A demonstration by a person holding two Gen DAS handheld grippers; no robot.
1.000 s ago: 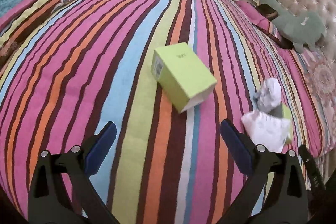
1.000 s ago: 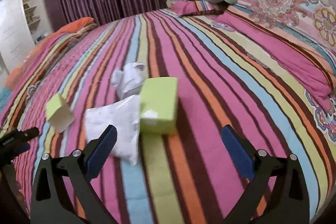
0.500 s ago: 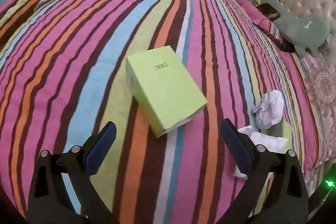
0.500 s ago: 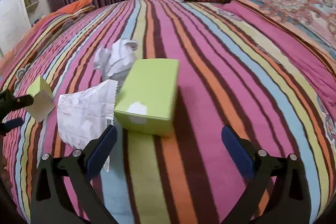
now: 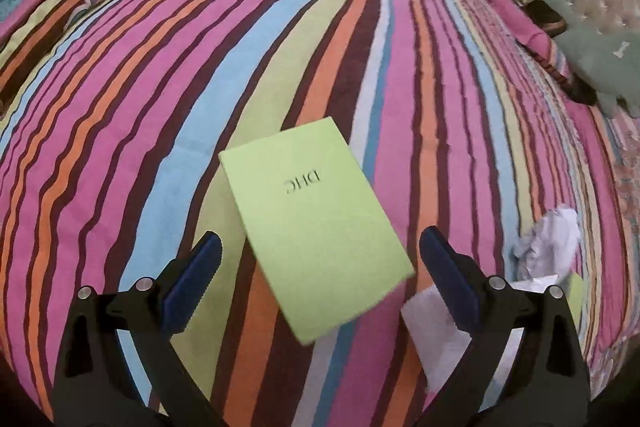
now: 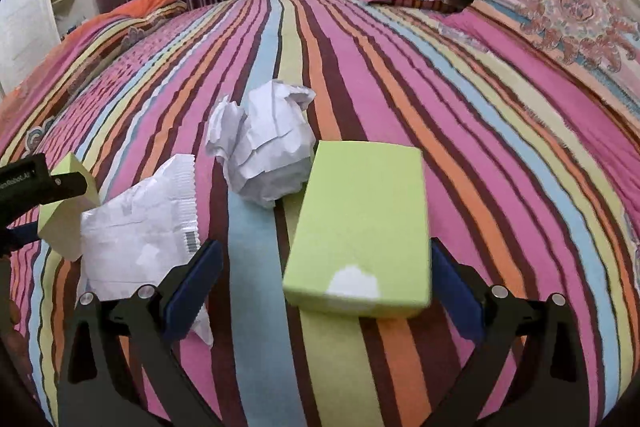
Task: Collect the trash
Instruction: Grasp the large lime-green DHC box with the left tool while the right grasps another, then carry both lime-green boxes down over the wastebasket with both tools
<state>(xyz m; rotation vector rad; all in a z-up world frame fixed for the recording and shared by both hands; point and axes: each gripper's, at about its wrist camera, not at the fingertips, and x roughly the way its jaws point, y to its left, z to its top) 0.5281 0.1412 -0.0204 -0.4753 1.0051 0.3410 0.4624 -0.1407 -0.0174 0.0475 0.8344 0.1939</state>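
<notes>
1. Left gripper (image 5: 316, 269): jaws spread wide, empty, poised over the near end of a green box (image 5: 316, 223) lying flat on the striped bed (image 5: 160, 107). The box sits between the fingers but neither pad touches it.
2. Wrapper (image 6: 140, 227): flat white packet, between the two boxes and just beside the right gripper's left finger (image 6: 192, 283).
3. Paper ball (image 6: 264, 143): crumpled, touching the far left corner of the second box (image 6: 364, 223).
4. Right gripper (image 6: 320, 287): jaws wide, empty, straddling the near end of the second box; no contact visible.
5. Step in hand, as judged: approach before grasp, both boxes still on the bed.
6. Next move likely calls for lowering each gripper slightly, then closing across the box's short width; the left box lies skewed, so the wrist may need turning.
</notes>
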